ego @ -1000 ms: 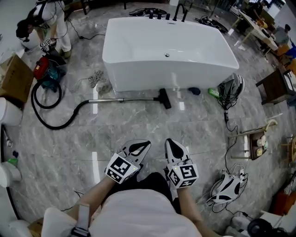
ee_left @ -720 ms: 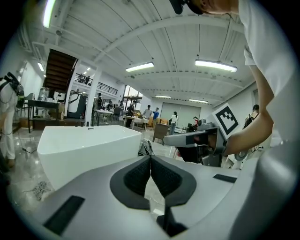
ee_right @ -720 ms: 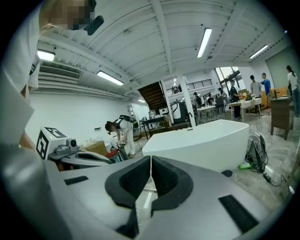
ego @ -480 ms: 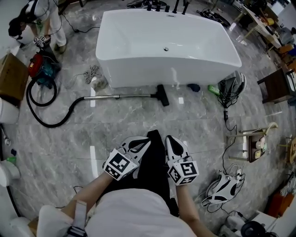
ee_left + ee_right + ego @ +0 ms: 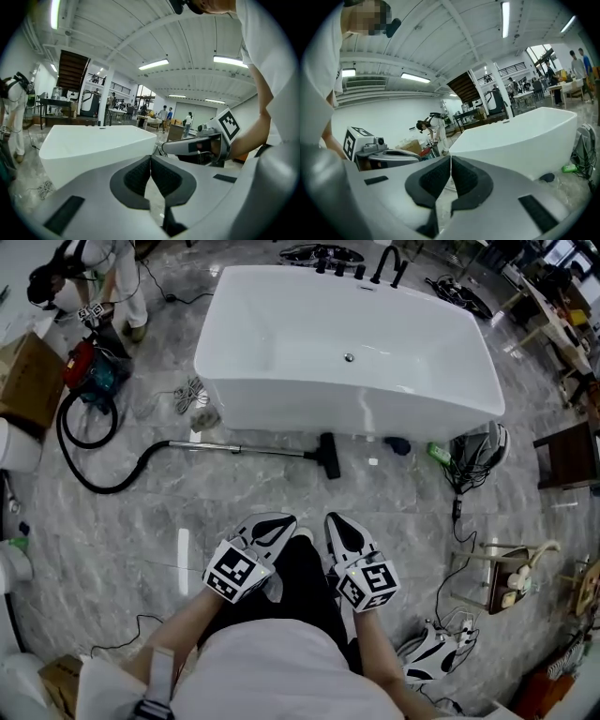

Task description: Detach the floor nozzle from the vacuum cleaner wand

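The left gripper (image 5: 284, 521) and right gripper (image 5: 334, 520) are held side by side, low in the head view and well apart from the vacuum cleaner. On each the fingers (image 5: 138, 177) are pressed fully together with nothing between them; the right gripper's view shows the same shut, empty fingers (image 5: 436, 180). The black floor nozzle (image 5: 328, 456) lies on the grey marble floor (image 5: 187, 521), just beside the near wall of the white bathtub (image 5: 309, 409). It is still joined to the metal wand (image 5: 253, 448). The wand runs leftward into a black hose (image 5: 103, 486), which curls up to the red and teal vacuum cleaner body (image 5: 89, 371).
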